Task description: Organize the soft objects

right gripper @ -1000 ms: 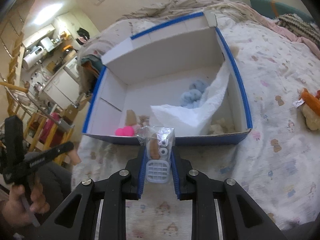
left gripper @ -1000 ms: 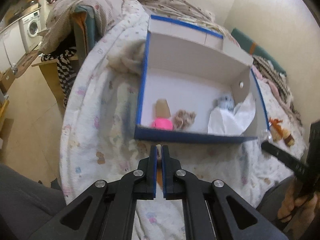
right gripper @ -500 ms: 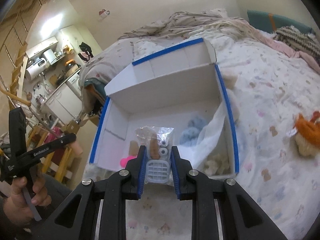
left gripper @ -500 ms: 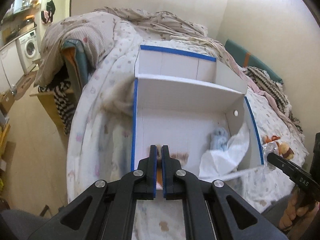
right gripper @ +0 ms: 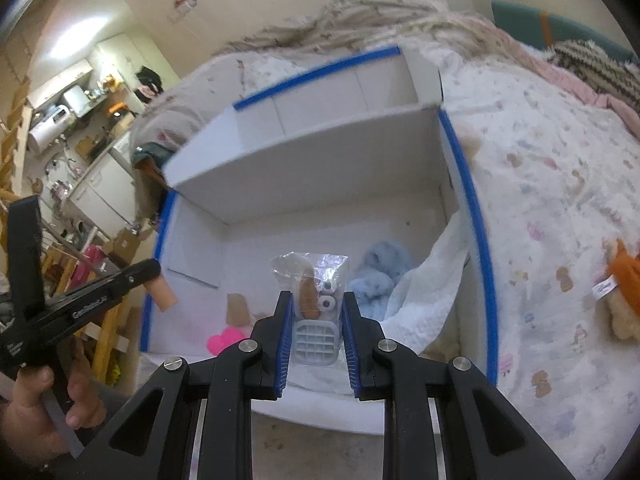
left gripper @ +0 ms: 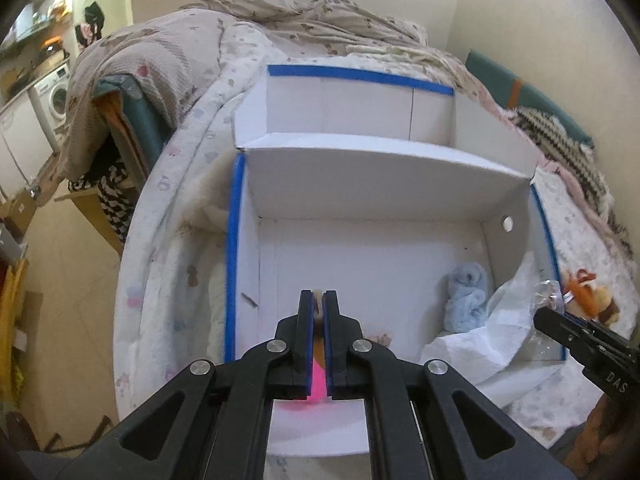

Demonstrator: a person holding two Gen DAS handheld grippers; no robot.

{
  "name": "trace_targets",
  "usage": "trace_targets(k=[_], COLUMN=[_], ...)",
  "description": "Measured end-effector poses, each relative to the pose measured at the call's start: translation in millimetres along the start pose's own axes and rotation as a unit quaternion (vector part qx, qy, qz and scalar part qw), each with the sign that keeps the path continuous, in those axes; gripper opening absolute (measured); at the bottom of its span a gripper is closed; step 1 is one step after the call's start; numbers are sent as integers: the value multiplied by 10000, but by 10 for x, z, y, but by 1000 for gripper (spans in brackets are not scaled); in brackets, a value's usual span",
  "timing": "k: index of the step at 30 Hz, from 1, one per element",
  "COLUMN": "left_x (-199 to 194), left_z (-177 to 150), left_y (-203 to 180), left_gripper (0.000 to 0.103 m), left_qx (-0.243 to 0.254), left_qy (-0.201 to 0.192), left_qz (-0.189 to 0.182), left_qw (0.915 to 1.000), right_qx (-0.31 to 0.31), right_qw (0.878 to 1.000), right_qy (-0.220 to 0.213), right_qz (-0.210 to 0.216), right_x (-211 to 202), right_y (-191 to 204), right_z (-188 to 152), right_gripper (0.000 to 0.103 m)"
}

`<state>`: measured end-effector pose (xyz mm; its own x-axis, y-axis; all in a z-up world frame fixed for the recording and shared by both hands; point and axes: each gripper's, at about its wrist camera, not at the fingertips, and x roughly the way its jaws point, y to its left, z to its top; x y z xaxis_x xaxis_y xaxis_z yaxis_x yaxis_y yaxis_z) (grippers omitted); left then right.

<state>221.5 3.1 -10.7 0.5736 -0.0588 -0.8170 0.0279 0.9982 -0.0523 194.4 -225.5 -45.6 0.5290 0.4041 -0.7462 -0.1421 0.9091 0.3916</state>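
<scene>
A white cardboard box (left gripper: 372, 168) with blue-taped edges lies open on the bed. Over its near left part my left gripper (left gripper: 318, 300) is shut on a small tan piece (left gripper: 318, 298); the right wrist view shows that tan piece (right gripper: 162, 296) hanging from the left gripper (right gripper: 154, 270). My right gripper (right gripper: 316, 300) is shut on a clear bag (right gripper: 310, 276) of small parts, above the box's near middle. In the box lie a pink toy (right gripper: 226, 338), a tan item (right gripper: 236, 308), a pale blue plush (left gripper: 466, 296) and a white cloth (left gripper: 480, 344).
An orange and beige plush (right gripper: 624, 280) lies on the patterned bedspread (right gripper: 560, 200) right of the box. Rumpled blankets (left gripper: 320, 20) pile up behind the box. The bed's left edge drops to the floor (left gripper: 60, 280), with a washing machine (left gripper: 56, 96) beyond.
Both grippers have moved forward from in front of the box to above its inside. The box's near wall has slid under them. Each grip is unchanged.
</scene>
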Motion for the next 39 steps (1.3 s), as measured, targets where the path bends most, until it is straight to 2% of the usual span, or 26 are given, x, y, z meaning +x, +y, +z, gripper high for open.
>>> trace_targets(k=[10, 17, 20, 25, 27, 28, 29, 30, 32, 34, 36, 37, 39], left_x=[362, 485, 512, 582, 594, 593, 588, 579, 557, 534, 504, 479, 393], left_z=[-7, 23, 28, 3, -5, -5, -3, -1, 2, 1, -4, -9, -21], left_y=[-119, -138, -146, -159, -141, -135, -132, -134, -141, -147, -168, -186, -220], left_gripper=[4, 4, 4, 4, 4, 4, 5, 5, 5, 12, 26, 30, 53], left_qx=[177, 178, 197, 213, 143, 123, 123, 135, 149, 130, 143, 181, 262], left_qy=[241, 263, 268, 377, 434, 440, 431, 406, 365, 384, 414, 410, 291], left_qz=[144, 254, 300, 357, 309, 311, 320, 347, 391, 412, 325, 347, 439], left_qw=[9995, 9992, 9990, 9984, 9985, 9985, 9985, 9985, 9985, 9983, 9985, 9984, 9983], right_qx=[137, 208, 265, 400, 484, 527, 554, 564, 557, 511, 452, 411, 352], right_qw=[9993, 9993, 9990, 9987, 9985, 9983, 9983, 9983, 9984, 9986, 9989, 9991, 9991], right_qy=[329, 302, 361, 327, 268, 233, 189, 130, 17, -11, -61, -94, -242], right_qz=[-58, 56, -61, -28, -1, 33, 80, 103, 133, 119, 112, 93, -15], right_x=[379, 471, 542, 572, 539, 519, 494, 461, 394, 349, 304, 273, 206], right_y=[-87, -45, -45, -71, -87, -99, -108, -106, -95, -66, -30, -10, 19], right_z=[-18, 118, 164, 166, 158, 157, 150, 147, 143, 151, 154, 151, 140], right_gripper=[25, 25, 25, 27, 32, 42, 60, 66, 72, 81, 92, 100, 103])
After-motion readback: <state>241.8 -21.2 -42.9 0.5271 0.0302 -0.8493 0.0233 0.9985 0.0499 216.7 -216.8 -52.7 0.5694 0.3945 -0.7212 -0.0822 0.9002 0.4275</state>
